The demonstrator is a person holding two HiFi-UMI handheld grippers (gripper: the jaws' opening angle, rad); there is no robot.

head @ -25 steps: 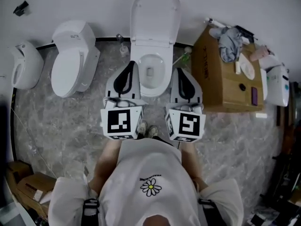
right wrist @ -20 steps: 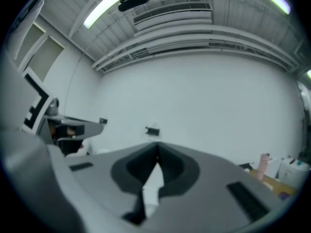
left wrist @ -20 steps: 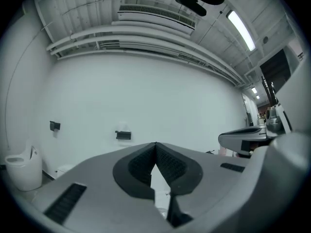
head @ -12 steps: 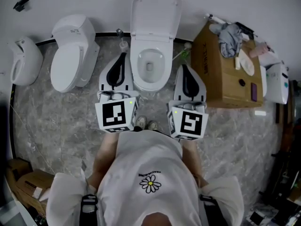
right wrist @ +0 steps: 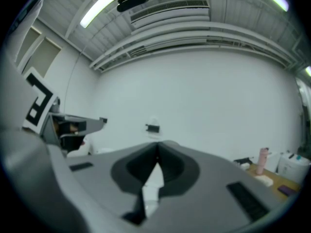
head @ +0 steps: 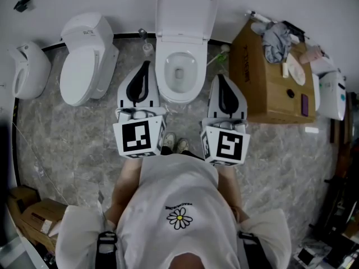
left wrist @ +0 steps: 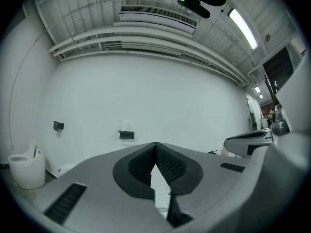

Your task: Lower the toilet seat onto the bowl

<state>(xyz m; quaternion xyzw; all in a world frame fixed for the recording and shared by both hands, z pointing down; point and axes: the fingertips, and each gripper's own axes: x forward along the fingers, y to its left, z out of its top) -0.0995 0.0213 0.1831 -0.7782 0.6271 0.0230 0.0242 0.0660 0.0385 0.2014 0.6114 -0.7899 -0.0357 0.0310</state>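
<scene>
In the head view a white toilet stands against the wall, its seat and lid point(head: 185, 10) raised upright above the open bowl point(head: 179, 74). My left gripper point(head: 147, 65) hovers just left of the bowl, jaws shut and holding nothing. Right of the bowl my right gripper point(head: 219, 77) is also shut and empty. Neither touches the toilet. The left gripper view has its dark pads meeting at a point point(left wrist: 155, 144) against the white wall. In the right gripper view the tips point(right wrist: 158, 144) likewise meet, and a strip of white shows through the gap below them.
A second toilet point(head: 87, 66) with its lid down and a white urinal point(head: 27, 74) stand to the left. A cardboard box point(head: 263, 88) with a cloth and small items stands right of the bowl. Small cartons point(head: 33, 217) lie at the lower left. The person's shoes point(head: 174, 144) face the bowl.
Over the second both grippers spread slightly outward from the bowl, the left one shifting left and forward. In the last half second they hardly moved. The seat stays up.
</scene>
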